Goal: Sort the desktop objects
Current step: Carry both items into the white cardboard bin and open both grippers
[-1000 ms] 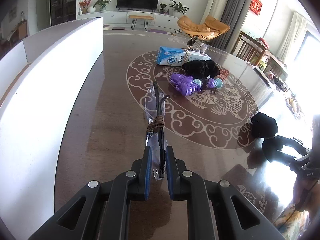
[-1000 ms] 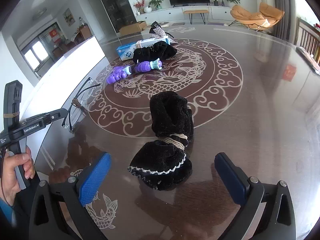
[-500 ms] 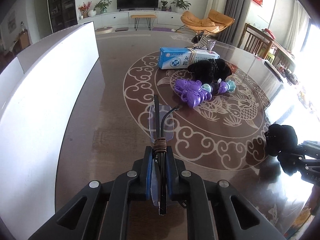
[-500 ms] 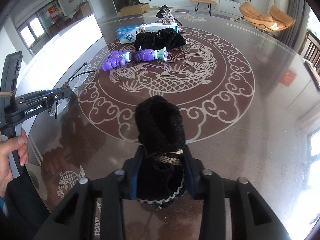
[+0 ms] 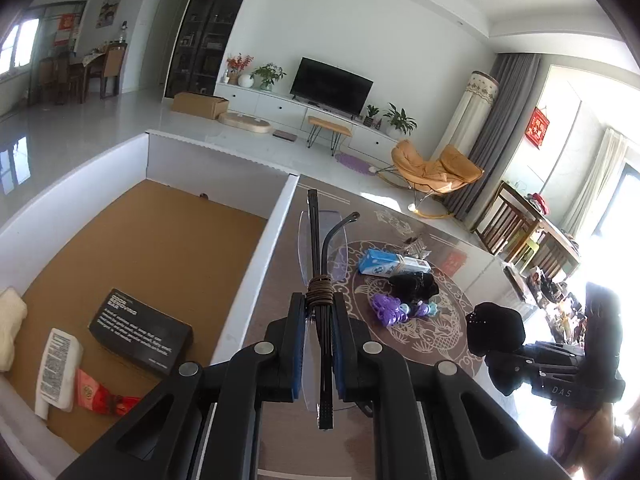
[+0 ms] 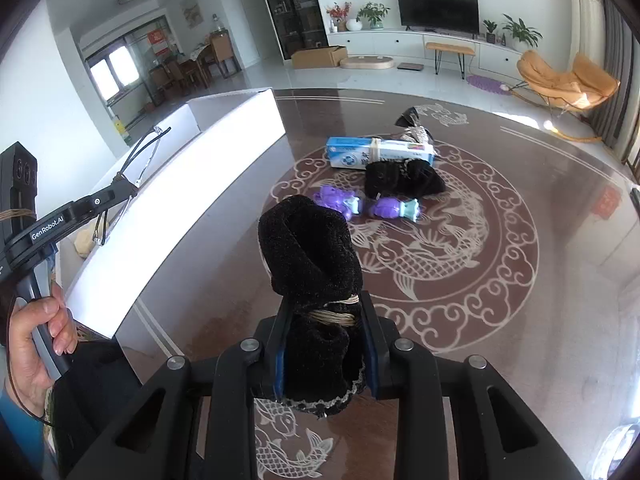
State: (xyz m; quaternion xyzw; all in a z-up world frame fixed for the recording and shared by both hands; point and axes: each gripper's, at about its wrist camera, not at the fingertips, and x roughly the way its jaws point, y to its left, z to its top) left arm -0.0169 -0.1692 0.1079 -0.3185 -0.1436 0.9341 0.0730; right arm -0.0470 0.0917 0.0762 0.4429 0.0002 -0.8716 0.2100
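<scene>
My left gripper (image 5: 318,344) is shut on folded glasses (image 5: 320,248) tied with brown cord, held in the air beside the right wall of the white box (image 5: 260,256). From the right wrist view the same left gripper (image 6: 116,194) and glasses (image 6: 140,152) hang over that box (image 6: 208,184). My right gripper (image 6: 325,354) is shut on a rolled black sock bundle (image 6: 310,256) bound with string, lifted off the table; it shows too as the sock bundle (image 5: 494,330) in the left wrist view.
On the dark patterned table (image 6: 500,288) lie a blue-white carton (image 6: 378,152), another black sock bundle (image 6: 404,178) and two purple toys (image 6: 362,206). Inside the box lie a black carton (image 5: 140,332), a white tube (image 5: 56,372), a red packet (image 5: 100,396) and a cream cloth (image 5: 10,328).
My right gripper closed on the sock bundle and lifted it. My left gripper rose with the glasses and turned toward the white box, whose inside has come into view.
</scene>
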